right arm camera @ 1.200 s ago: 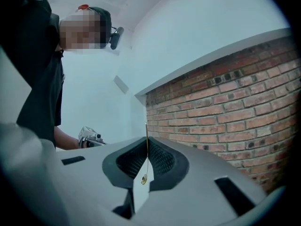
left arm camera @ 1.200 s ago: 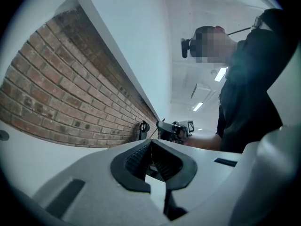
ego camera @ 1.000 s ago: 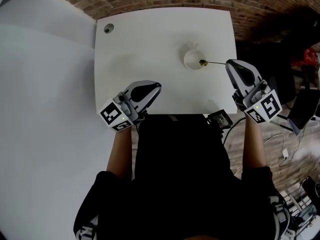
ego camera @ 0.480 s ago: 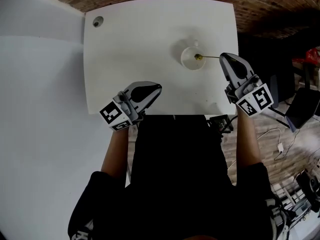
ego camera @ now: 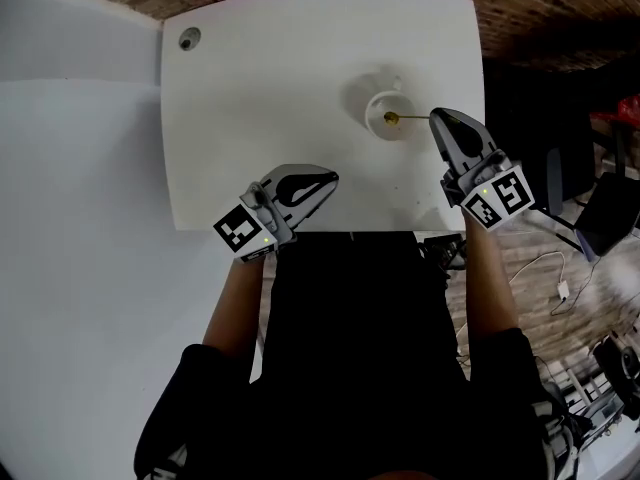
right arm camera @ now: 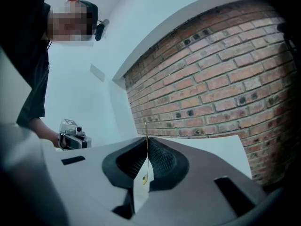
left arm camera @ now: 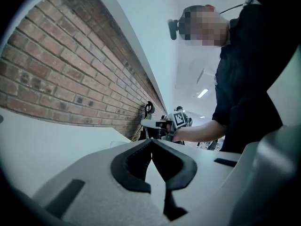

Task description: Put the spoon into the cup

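Note:
A white cup (ego camera: 383, 104) stands on the white table (ego camera: 260, 88), right of its middle. A thin gold spoon (ego camera: 408, 119) lies level, its small rounded end over the cup's mouth; whether it dips inside I cannot tell. My right gripper (ego camera: 434, 118) is shut on the handle, just right of the cup. In the right gripper view the spoon (right arm camera: 146, 147) runs as a slim rod between the closed jaws (right arm camera: 146, 140). My left gripper (ego camera: 333, 178) is shut with nothing in it, over the table's near edge, left of and nearer than the cup.
A round cable hole (ego camera: 187, 39) sits in the table's far left corner. A black device (ego camera: 440, 249) hangs at the near edge by my right arm. Brick wall runs along the far side; cables and dark gear lie on the floor to the right.
Both grippers have sunk lower. The right one carried the spoon a little left, so its rounded end went from the cup's right rim to over its mouth.

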